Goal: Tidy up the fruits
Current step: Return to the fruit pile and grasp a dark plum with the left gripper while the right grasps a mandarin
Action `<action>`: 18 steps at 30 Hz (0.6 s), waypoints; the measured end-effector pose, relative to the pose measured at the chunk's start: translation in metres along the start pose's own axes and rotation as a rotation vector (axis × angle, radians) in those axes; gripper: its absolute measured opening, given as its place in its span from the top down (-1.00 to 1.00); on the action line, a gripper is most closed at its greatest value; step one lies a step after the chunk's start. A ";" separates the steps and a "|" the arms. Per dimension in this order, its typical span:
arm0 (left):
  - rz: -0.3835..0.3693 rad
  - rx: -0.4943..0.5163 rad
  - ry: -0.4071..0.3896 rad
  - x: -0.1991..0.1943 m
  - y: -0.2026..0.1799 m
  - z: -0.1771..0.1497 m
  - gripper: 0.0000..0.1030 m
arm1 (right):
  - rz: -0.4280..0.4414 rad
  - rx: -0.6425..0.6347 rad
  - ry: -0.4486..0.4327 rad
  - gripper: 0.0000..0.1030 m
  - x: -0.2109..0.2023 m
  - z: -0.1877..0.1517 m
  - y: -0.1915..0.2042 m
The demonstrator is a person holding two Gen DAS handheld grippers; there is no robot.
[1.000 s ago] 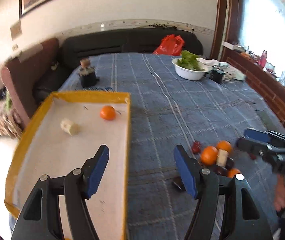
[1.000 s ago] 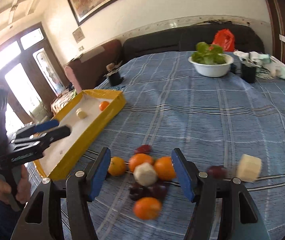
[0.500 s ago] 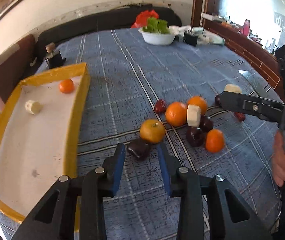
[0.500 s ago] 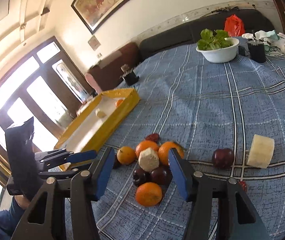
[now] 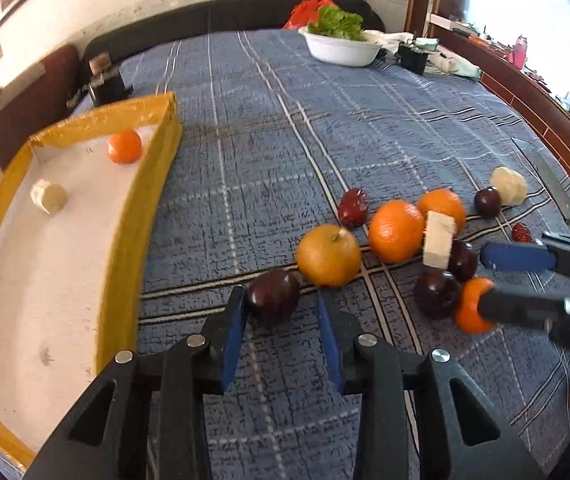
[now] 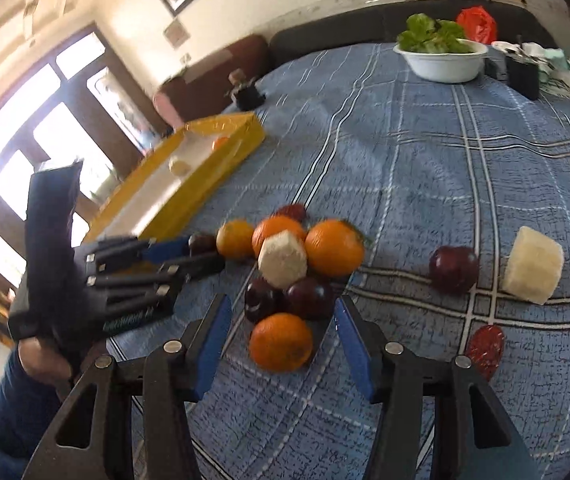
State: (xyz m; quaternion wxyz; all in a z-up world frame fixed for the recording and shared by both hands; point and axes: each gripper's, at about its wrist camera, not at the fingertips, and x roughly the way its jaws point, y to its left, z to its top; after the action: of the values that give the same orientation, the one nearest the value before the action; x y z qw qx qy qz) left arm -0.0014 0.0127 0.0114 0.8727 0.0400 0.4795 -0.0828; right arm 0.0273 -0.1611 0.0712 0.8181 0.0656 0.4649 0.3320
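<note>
Two hand-held grippers work over a blue plaid worktop, and places below are given from the pile of fruit lying on it. The left hand-held gripper has its blue pads on either side of a dark plum at the pile's near-left edge; the left pad seems to touch the plum, a small gap shows at the right one, so the jaws stand open around it. The right hand-held gripper is open too, its pads well clear of a small orange at the pile's near edge, with two dark plums just behind that. Left of the pile and apart from it sits a yellow-rimmed tray holding one orange and a pale peeled chunk. Far behind the pile stands a white bowl of greens.
</note>
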 end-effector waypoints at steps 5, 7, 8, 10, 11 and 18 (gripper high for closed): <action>0.001 0.010 -0.028 0.003 -0.004 0.001 0.36 | -0.058 -0.098 0.064 0.12 0.012 -0.008 0.016; 0.003 0.005 -0.037 0.004 -0.004 0.002 0.37 | -0.098 -0.131 0.073 0.27 0.016 -0.011 0.019; 0.003 0.002 -0.040 0.004 -0.003 0.003 0.43 | -0.102 -0.137 0.075 0.27 0.016 -0.011 0.019; -0.003 -0.003 -0.049 0.004 -0.002 0.003 0.48 | -0.097 -0.134 0.072 0.28 0.016 -0.012 0.017; -0.004 -0.006 -0.051 0.004 -0.002 0.004 0.48 | -0.097 -0.135 0.072 0.28 0.015 -0.012 0.017; -0.101 -0.024 -0.075 -0.006 -0.002 -0.003 0.48 | -0.058 -0.085 0.034 0.29 0.003 -0.007 0.007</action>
State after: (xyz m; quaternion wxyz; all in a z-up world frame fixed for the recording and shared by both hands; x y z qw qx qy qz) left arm -0.0069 0.0120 0.0149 0.8853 0.0023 0.4486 -0.1225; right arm 0.0194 -0.1554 0.0677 0.8215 0.0120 0.4658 0.3286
